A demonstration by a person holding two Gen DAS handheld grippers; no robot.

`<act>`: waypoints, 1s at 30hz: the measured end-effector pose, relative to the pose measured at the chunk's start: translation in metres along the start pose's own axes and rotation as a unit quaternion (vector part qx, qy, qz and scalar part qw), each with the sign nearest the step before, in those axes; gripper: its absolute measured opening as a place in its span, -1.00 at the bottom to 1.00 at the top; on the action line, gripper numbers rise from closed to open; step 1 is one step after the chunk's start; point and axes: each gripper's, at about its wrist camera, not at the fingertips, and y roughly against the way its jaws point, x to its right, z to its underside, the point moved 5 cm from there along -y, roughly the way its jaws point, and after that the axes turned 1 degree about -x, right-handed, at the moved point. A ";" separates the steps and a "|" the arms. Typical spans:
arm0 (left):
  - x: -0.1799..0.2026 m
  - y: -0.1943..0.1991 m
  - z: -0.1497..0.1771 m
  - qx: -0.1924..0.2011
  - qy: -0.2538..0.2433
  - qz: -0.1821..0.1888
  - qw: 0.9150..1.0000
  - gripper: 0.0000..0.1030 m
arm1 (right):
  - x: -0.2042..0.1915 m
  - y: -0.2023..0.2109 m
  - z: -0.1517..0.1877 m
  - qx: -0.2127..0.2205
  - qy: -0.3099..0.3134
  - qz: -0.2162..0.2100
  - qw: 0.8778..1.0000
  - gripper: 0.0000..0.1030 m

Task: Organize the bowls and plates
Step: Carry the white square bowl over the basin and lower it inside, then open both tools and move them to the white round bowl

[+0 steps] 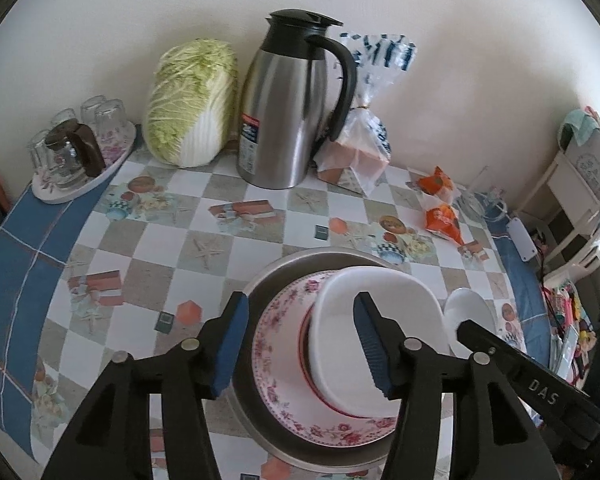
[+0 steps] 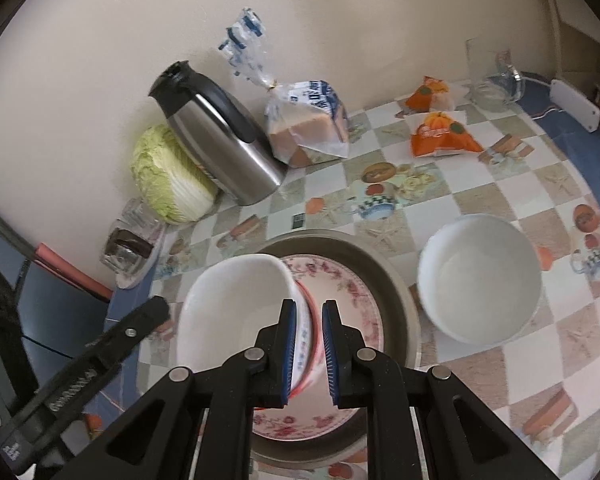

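- Two stacked dishes sit in a grey metal pan point(image 1: 260, 280) on the checked tablecloth point(image 1: 148, 240): a pink-flowered ceramic plate point(image 1: 276, 344), and on it a tilted white oblong bowl point(image 1: 376, 292) nested in a red-rimmed bowl point(image 1: 306, 364).
- Left gripper point(image 1: 304, 344): fingers spread wide, one blue pad point(image 1: 230, 344) at nine o'clock of the plate, the other over the oblong bowl; they press on nothing.
- Right gripper point(image 2: 307, 354): fingers narrowly parted astride the nested bowls' rim point(image 2: 306, 332); whether the pads press it, I cannot tell.
- One round white bowl point(image 2: 480, 280) stands apart at three o'clock of the pan.
- At twelve o'clock, a steel jug point(image 1: 288, 120), a pale green cabbage point(image 1: 192, 104) and bagged bread point(image 1: 356, 152) line the wall.
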 end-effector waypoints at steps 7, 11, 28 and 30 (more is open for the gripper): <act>-0.012 0.000 0.002 0.001 0.026 -0.021 0.999 0.43 | 0.007 0.008 -0.002 0.008 0.022 0.035 0.999 -0.23; -0.017 0.003 0.003 0.010 0.040 -0.033 0.999 0.62 | 0.008 0.013 -0.002 0.013 0.037 0.044 0.998 0.02; 0.033 0.008 0.004 0.034 0.009 -0.047 0.998 0.82 | 0.057 0.038 -0.012 0.035 0.020 0.068 0.997 0.29; 0.045 0.008 0.004 0.035 -0.003 -0.044 0.998 0.82 | 0.067 0.041 -0.013 0.037 0.011 0.068 0.997 0.31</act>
